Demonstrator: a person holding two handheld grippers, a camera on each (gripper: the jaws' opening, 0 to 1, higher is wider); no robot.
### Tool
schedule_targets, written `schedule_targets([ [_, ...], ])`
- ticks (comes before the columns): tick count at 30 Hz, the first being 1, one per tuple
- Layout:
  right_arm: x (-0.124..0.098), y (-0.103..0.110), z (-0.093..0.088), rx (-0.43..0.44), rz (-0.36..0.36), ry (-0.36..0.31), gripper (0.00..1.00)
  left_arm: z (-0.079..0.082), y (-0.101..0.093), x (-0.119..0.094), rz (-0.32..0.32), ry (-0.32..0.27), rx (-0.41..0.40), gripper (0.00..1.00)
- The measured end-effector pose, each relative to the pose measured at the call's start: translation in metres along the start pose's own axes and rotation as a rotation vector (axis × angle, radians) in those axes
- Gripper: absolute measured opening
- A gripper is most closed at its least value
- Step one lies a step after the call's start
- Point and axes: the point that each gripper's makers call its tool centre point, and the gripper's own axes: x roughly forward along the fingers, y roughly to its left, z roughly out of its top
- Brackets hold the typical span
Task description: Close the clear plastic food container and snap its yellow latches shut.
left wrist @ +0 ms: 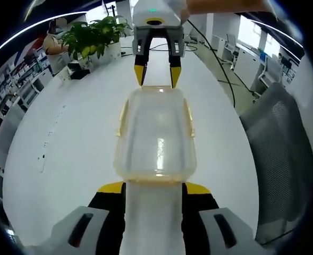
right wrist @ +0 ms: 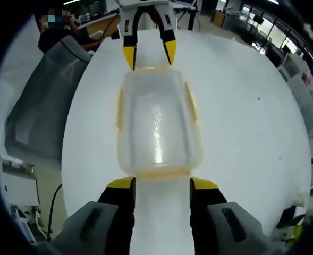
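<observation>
Container (left wrist: 156, 135) is sitting lidded on the table (left wrist: 66, 133), latches seemingly down; left gripper (left wrist: 154, 187) and right gripper (right wrist: 162, 183) are flanking its ends, jaws apart.

A white table (left wrist: 66, 143) carries a potted plant (left wrist: 92, 37) at its far left; a grey mesh chair (left wrist: 284, 154) stands right.

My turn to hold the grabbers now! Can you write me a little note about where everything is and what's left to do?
Left gripper: open, at one short end of the container.
Right gripper: open, at the opposite end, facing the left one.
The container rests on the white table with its lid on.
Yellow latches run along its sides; whether any are snapped can't be told.
Left: press the latches shut.
</observation>
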Motion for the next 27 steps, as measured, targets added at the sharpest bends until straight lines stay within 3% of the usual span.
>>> schedule_targets([
  [11,-0.011,-0.001,0.013,0.086,-0.054,-0.062,0.34,0.004,0.001,-0.006,0.084,-0.016,-0.181,0.31],
  [17,-0.013,-0.003,0.023,0.205,-0.109,-0.136,0.31,0.004,0.009,-0.009,0.180,-0.070,-0.380,0.30],
  [20,-0.011,-0.003,0.025,0.261,-0.131,-0.169,0.29,0.006,0.008,-0.009,0.192,-0.107,-0.474,0.29],
  [24,-0.008,0.000,0.022,0.305,-0.161,-0.183,0.28,0.003,0.003,-0.005,0.210,-0.097,-0.474,0.27],
  [27,-0.007,0.002,0.021,0.349,-0.173,-0.200,0.27,0.004,0.001,-0.004,0.215,-0.117,-0.522,0.27],
])
